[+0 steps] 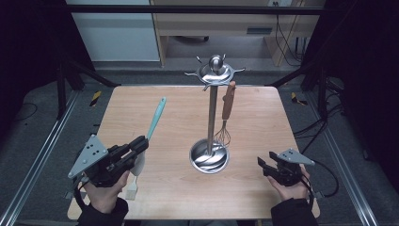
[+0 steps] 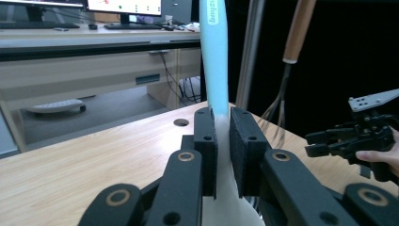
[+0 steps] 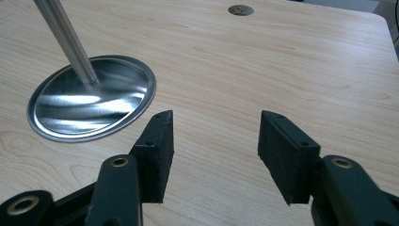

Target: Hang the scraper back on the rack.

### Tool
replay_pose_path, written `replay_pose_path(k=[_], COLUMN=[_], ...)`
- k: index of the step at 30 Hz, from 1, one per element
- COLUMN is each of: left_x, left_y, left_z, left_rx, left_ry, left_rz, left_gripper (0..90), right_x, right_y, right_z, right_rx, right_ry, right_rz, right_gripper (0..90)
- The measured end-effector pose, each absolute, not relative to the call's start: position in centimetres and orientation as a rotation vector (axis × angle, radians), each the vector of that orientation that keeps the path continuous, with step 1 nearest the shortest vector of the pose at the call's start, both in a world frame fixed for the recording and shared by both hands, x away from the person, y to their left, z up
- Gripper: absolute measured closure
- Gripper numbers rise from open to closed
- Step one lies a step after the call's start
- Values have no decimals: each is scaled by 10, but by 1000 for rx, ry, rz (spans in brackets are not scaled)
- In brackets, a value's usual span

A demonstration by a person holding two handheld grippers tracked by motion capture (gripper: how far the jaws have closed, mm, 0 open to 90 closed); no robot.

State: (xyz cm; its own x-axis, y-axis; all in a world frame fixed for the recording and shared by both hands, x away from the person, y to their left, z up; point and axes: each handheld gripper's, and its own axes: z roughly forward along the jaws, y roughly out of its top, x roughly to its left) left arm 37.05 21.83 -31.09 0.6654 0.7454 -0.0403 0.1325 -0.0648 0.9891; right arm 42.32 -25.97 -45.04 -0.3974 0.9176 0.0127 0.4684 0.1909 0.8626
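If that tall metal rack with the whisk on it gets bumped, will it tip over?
The rack probably resists a light bump: its round base is wide and flat. A knock near the top may rock it, since the pole is tall and thin. The hanging whisk would likely swing.

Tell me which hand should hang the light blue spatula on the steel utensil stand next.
Left. The left gripper is already shut on the light blue spatula, its handle pointing toward the steel utensil stand. The right gripper is open with nothing between its jaws, low by the table's near right edge.
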Motion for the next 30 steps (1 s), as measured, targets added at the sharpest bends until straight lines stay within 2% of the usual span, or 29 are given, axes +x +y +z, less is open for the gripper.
replay_pose_path(k=[30], left_x=[368], left_y=[172], left_z=[-280], left_rx=[1543], left_ry=[622], left_rz=[634], left_gripper=[812], right_x=[424], right_y=[-261], right_z=[-451], right_rx=[1289], right_ry=[1948], right_rz=[1120], right_gripper=[464])
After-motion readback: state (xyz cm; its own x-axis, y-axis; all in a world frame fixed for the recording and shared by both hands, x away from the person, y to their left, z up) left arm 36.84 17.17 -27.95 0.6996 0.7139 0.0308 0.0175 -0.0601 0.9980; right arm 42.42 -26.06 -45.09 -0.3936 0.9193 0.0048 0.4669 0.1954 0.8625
